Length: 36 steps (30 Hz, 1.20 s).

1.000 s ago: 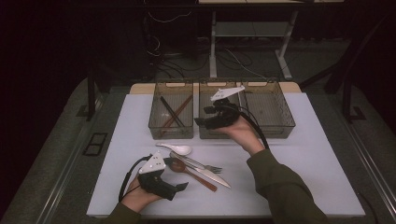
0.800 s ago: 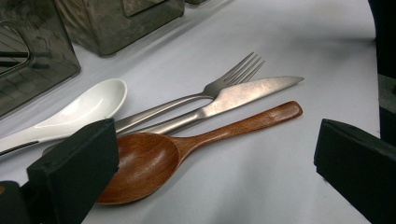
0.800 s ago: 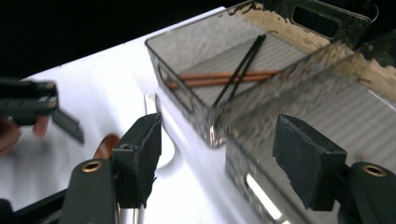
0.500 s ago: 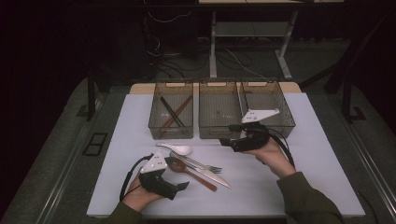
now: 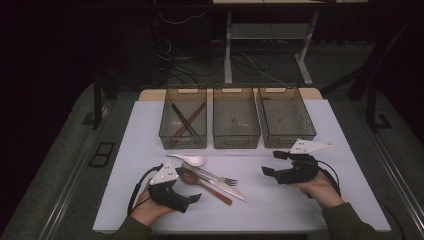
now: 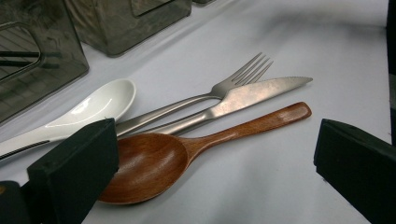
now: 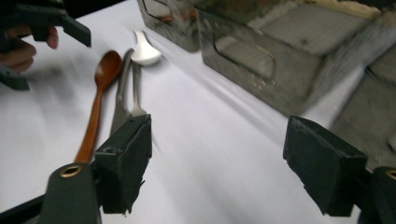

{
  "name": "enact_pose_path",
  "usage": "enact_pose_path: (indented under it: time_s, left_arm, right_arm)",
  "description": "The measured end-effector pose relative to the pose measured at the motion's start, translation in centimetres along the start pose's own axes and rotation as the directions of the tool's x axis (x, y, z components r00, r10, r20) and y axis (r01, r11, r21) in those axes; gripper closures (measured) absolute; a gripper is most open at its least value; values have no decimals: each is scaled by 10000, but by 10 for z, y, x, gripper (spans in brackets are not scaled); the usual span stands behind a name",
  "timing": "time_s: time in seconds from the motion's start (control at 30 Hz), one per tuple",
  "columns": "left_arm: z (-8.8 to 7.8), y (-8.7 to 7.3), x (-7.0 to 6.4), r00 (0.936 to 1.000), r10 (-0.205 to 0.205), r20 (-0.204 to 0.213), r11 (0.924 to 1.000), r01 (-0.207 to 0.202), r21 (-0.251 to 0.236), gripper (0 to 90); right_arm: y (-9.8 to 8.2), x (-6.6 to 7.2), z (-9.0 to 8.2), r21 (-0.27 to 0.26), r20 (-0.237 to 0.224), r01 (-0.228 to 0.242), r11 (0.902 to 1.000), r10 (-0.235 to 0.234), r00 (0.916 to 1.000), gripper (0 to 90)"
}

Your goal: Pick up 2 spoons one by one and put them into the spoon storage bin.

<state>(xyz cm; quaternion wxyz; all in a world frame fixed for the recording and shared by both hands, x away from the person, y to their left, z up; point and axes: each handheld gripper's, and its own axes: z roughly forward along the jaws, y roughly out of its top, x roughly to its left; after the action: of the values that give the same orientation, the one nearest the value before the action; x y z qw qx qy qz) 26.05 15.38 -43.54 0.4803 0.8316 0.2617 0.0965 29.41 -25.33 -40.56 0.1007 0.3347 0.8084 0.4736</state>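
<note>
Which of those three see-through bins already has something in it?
The left bin, the one nearest the left gripper's side: dark and reddish-brown sticks lie crossed inside it. The middle bin and right bin look empty.

Ahead at 12 o'clock: three bins wall off the table's far edge.
Between my grippers: bare table from the knife tip to my right gripper.
By my left gripper: wooden spoon, fork, white spoon crowd 1 o'clock.

Your hands hold two black grippers, the left gripper and right gripper, each with blocky black jaws, a pale triangular top plate, a trailing black cable. Your sleeves are dark olive.
</note>
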Motion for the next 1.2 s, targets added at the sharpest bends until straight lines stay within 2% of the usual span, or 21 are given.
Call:
enact_pose_path:
  time_s: [0.17,0.23,0.37,0.5,0.7,0.8,0.93,1.0,1.2]
  left_arm:
    - [-1,0,0,10000,-11,-52,10000,11,47,0]
    - [-1,1,0,9999,-54,-111,10000,55,40,3]
    - [-3,2,-1,9995,-44,-318,9999,47,102,34]
    - [-5,7,1,9974,76,-721,9997,-57,255,164]
    - [-2,18,11,9936,116,-1127,9984,-53,562,481]
    - [4,23,18,9932,188,-1150,9966,-94,814,648]
    - [15,28,29,9955,137,-934,9918,-16,1280,827]
    - [21,30,33,9969,105,-774,9885,14,1512,884]
    - [36,32,35,9977,363,-579,9780,-236,2071,886]
  right_arm:
    - [-20,-2,-10,19,408,-278,9996,277,9988,203]
    - [-28,-2,-14,57,661,-214,9998,210,9976,193]
    - [-43,-4,-21,105,775,-230,9997,221,9967,192]
    - [-55,-2,-30,278,959,-231,9993,203,9952,187]
    - [-64,1,-32,491,1028,-147,9987,96,9947,187]
    - [-64,1,-29,532,957,-187,9984,135,9953,185]
    - [-65,1,-28,613,992,-171,9980,110,9950,185]
    - [-65,0,-28,582,1016,-207,9981,147,9947,185]
    - [-66,-4,-31,506,1152,-304,9983,244,9930,185]
